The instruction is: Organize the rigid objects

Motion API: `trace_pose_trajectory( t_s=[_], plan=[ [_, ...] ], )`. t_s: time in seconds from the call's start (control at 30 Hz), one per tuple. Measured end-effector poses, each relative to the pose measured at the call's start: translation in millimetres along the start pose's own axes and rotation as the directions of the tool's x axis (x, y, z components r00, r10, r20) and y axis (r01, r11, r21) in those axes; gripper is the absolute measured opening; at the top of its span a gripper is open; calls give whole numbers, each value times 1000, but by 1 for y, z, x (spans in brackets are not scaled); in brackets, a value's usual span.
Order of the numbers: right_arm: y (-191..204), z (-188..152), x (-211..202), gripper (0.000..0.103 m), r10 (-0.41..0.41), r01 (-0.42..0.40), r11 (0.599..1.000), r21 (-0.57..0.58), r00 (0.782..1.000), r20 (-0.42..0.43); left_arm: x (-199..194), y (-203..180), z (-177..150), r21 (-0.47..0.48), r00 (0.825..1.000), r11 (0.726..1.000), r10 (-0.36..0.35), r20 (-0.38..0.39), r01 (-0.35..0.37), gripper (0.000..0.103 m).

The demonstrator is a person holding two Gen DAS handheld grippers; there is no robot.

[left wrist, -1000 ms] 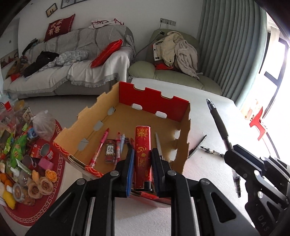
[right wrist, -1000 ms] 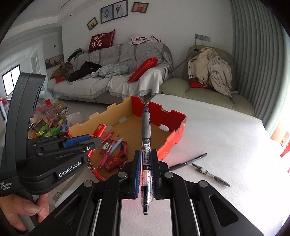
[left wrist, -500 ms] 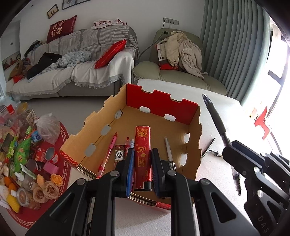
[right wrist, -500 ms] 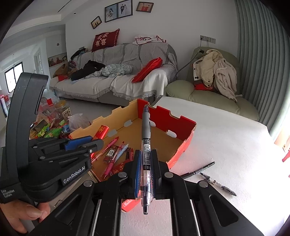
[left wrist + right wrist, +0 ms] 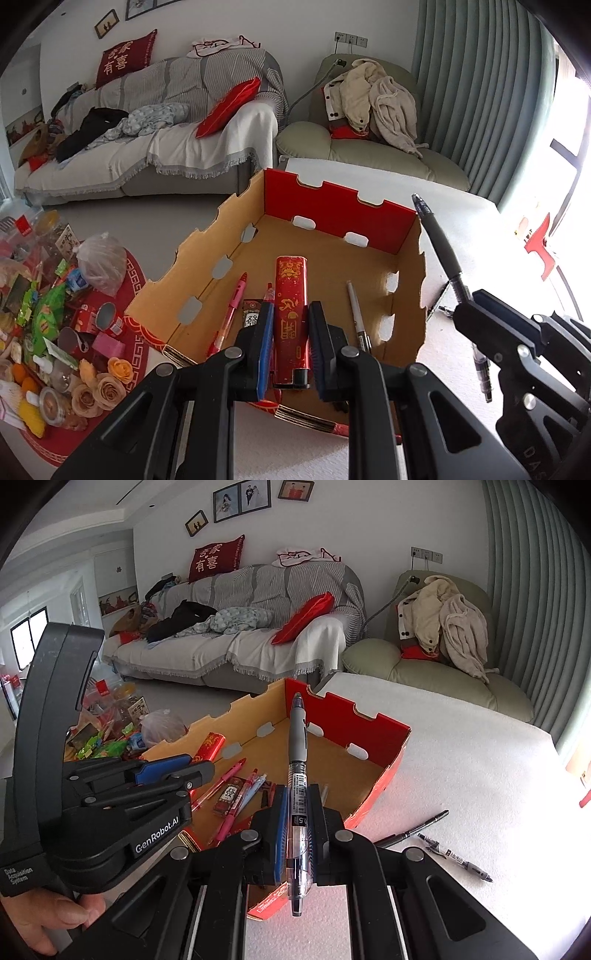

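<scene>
Daylight was strong and came from the blown-out window [image 5: 569,122] at the right edge of the left wrist view. The white textured tabletop [image 5: 461,746] glared softly. Fisheye bending curved the grey-green pleated curtain [image 5: 535,590]; black vignette filled the corners. Focus stayed sharp throughout, without motion blur.

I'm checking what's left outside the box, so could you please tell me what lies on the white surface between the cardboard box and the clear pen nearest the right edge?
One black pen lies between the cardboard box and the clear pen, seen in the right wrist view.
</scene>
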State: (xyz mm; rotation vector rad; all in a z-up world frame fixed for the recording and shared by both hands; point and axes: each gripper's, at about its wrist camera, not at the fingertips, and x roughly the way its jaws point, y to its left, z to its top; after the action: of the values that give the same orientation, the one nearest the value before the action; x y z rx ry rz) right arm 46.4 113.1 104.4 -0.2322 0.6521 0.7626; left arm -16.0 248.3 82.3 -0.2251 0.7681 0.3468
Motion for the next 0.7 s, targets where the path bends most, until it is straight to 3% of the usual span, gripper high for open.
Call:
trace_pose_trajectory(
  t_s=[0.7],
  plan=[
    [0,4,40,11,23,-21,999,23,998,-59,37,10,10,0,999,1000,14,-47,-14,20]
  ],
)
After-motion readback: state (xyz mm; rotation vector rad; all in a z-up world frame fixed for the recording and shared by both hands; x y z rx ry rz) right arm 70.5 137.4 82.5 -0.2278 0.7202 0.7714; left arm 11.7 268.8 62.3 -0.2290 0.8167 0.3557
